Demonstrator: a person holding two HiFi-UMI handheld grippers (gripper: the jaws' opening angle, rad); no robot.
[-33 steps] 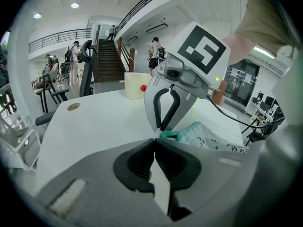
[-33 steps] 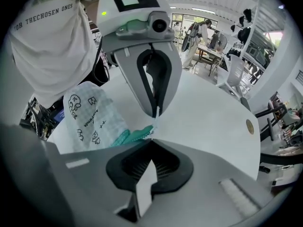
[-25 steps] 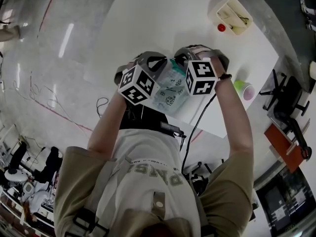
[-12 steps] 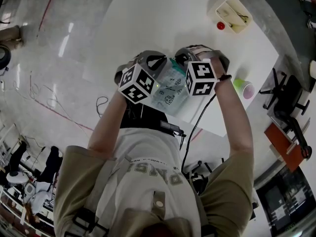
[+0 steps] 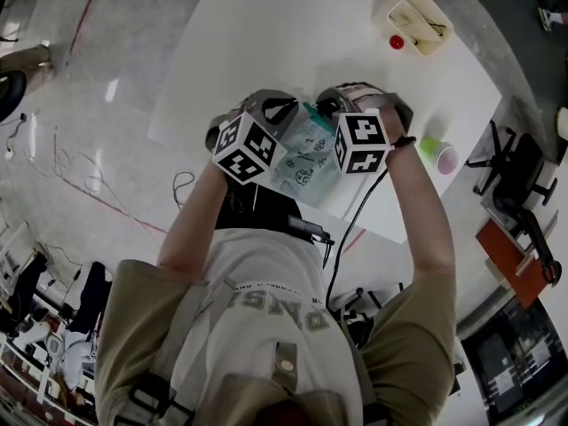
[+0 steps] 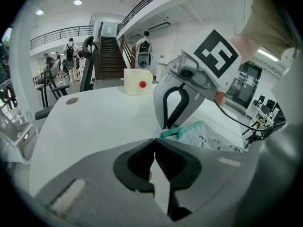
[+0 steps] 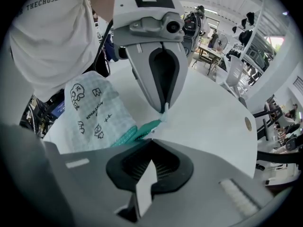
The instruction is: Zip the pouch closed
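Observation:
A pale mint checked pouch with black doodle prints and a teal zipper band hangs between my two grippers above the near edge of the white table. My left gripper is shut on the pale end tab of the zipper band; in the right gripper view its fingertips pinch that tab. My right gripper is shut close beside it on the zipper pull; in the left gripper view its fingertips meet on the teal band. The pouch body droops toward the person.
A cream open box with a red ball beside it stands at the table's far right. A green cup sits near the right edge. Cables hang off the near edge. Chairs and people stand beyond the table.

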